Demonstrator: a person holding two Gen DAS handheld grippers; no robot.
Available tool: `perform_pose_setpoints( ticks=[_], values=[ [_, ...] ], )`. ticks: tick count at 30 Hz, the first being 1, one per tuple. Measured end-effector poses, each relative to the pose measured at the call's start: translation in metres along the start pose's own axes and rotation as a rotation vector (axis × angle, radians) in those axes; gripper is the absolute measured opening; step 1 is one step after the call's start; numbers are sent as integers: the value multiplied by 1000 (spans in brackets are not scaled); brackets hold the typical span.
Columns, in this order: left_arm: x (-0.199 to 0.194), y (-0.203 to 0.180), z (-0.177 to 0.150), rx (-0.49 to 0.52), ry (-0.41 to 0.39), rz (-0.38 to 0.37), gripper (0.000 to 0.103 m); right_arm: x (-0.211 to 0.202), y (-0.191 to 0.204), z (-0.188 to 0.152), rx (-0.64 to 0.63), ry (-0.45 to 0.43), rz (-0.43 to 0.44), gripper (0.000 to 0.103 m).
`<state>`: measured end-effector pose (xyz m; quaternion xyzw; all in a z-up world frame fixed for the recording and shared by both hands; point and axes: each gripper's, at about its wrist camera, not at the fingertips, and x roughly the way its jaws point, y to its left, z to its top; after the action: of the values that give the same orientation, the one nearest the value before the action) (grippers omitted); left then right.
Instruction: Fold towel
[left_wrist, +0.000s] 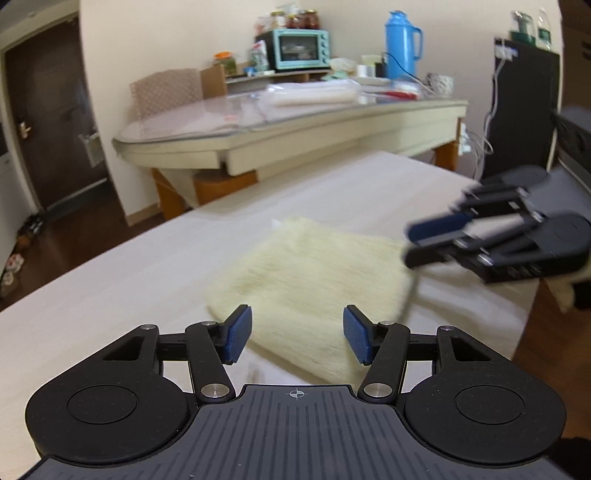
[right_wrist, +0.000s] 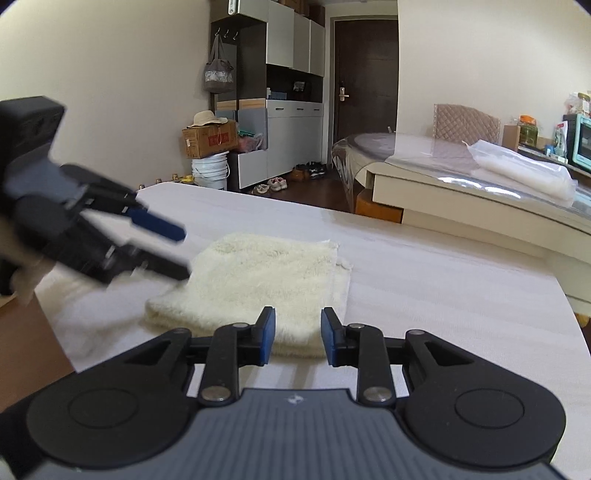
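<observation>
A cream fluffy towel (left_wrist: 314, 280) lies folded into a rough square on the white table (left_wrist: 110, 295); it also shows in the right wrist view (right_wrist: 266, 273). My left gripper (left_wrist: 297, 338) is open and empty, hovering just above the towel's near edge. My right gripper (right_wrist: 297, 336) is open and empty above the towel's opposite edge. Each gripper shows in the other's view, blurred: the right gripper (left_wrist: 413, 242) at the towel's right side, the left gripper (right_wrist: 184, 253) at its left side, both with jaws apart.
A second table (left_wrist: 295, 122) with a glass top stands beyond, carrying a teal toaster oven (left_wrist: 301, 50), a blue thermos (left_wrist: 402, 40) and plastic bags. The white table's right edge (left_wrist: 528, 314) drops to a wooden floor. A dark door (right_wrist: 365, 77) and cabinets stand far off.
</observation>
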<state>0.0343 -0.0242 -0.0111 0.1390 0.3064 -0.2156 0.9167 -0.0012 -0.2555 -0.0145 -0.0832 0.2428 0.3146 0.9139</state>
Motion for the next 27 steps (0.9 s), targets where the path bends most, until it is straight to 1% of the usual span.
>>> perform_pose_setpoints(
  ticks=[2,3,6,8,11,14,17,18,23,25,26,27],
  values=[
    [5,-8,-3,32,13,13,61,7,-5,-3,-15,28,-35,30],
    [6,-10,-5,48,12,24,63,7,-8,-4,-9,33,-37,31],
    [7,-7,-5,58,14,25,65,3,-13,0,11,15,-32,31],
    [8,-4,-5,62,16,13,65,3,-16,8,25,-2,-18,31],
    [8,0,-5,74,22,5,65,10,-17,20,20,-7,6,35],
    [7,3,-5,93,34,9,65,30,-9,41,-52,-2,53,36],
    [7,8,-6,89,40,12,65,56,0,59,-122,20,98,34],
    [7,9,-6,80,40,12,65,63,2,62,-137,27,105,32],
    [6,12,-9,33,40,18,65,97,20,73,-238,92,172,31],
    [5,11,-10,13,35,28,64,112,22,73,-292,117,134,33],
    [4,10,-11,2,31,34,64,115,21,73,-294,121,126,35],
    [3,10,-12,-9,27,38,64,116,16,75,-256,115,138,35]
  ],
)
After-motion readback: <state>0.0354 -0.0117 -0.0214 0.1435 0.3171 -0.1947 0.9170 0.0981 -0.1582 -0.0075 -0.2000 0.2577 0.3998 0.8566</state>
